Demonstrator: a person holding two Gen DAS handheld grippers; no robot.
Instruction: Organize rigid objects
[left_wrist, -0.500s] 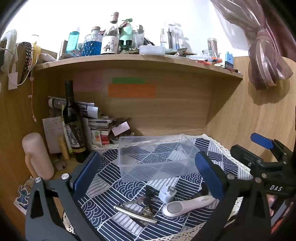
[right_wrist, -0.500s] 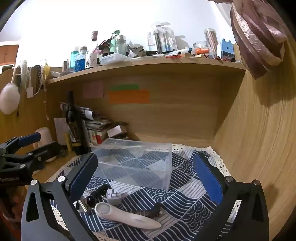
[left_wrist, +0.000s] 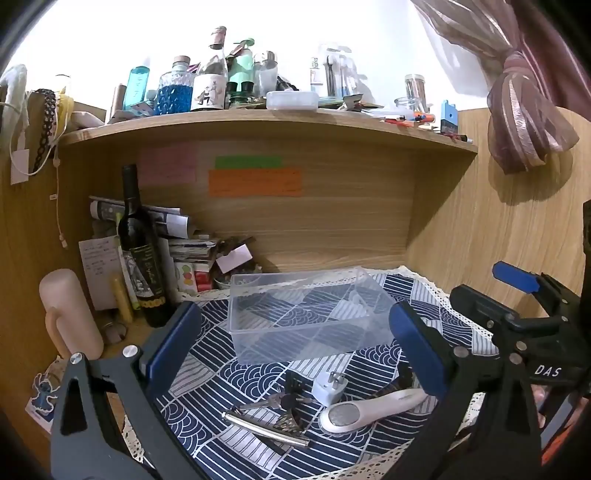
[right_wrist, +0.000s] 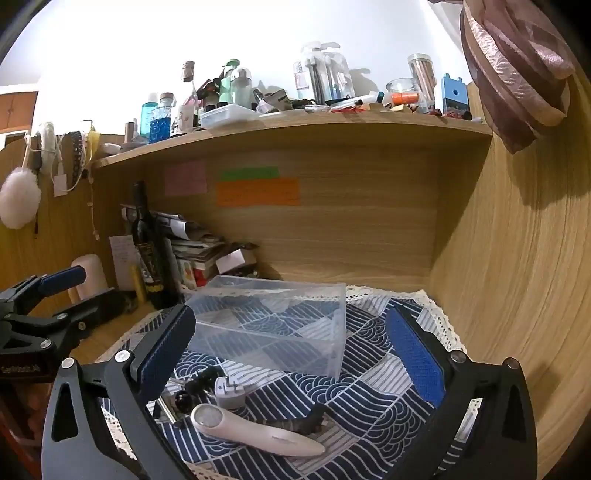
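A clear plastic box (left_wrist: 306, 314) (right_wrist: 273, 325) stands on the blue patterned cloth (left_wrist: 229, 384) (right_wrist: 369, 391). In front of it lie a white handheld device (left_wrist: 369, 408) (right_wrist: 255, 432), a white plug adapter (left_wrist: 328, 387) (right_wrist: 229, 391), a bunch of keys (left_wrist: 280, 400), a metal tube (left_wrist: 266, 430) and a dark hair clip (right_wrist: 310, 422). My left gripper (left_wrist: 295, 339) is open and empty above the small items. My right gripper (right_wrist: 291, 343) is open and empty, to the right of the left one; it also shows in the left wrist view (left_wrist: 517, 291).
A wine bottle (left_wrist: 140, 254), a cream cylinder (left_wrist: 70, 317) and stacked papers (left_wrist: 184, 247) crowd the back left corner. A cluttered shelf (left_wrist: 266, 118) runs overhead. A wooden wall (right_wrist: 517, 277) closes the right side.
Both grippers have barely moved; the view is almost the same as before. Nothing on the cloth has shifted.
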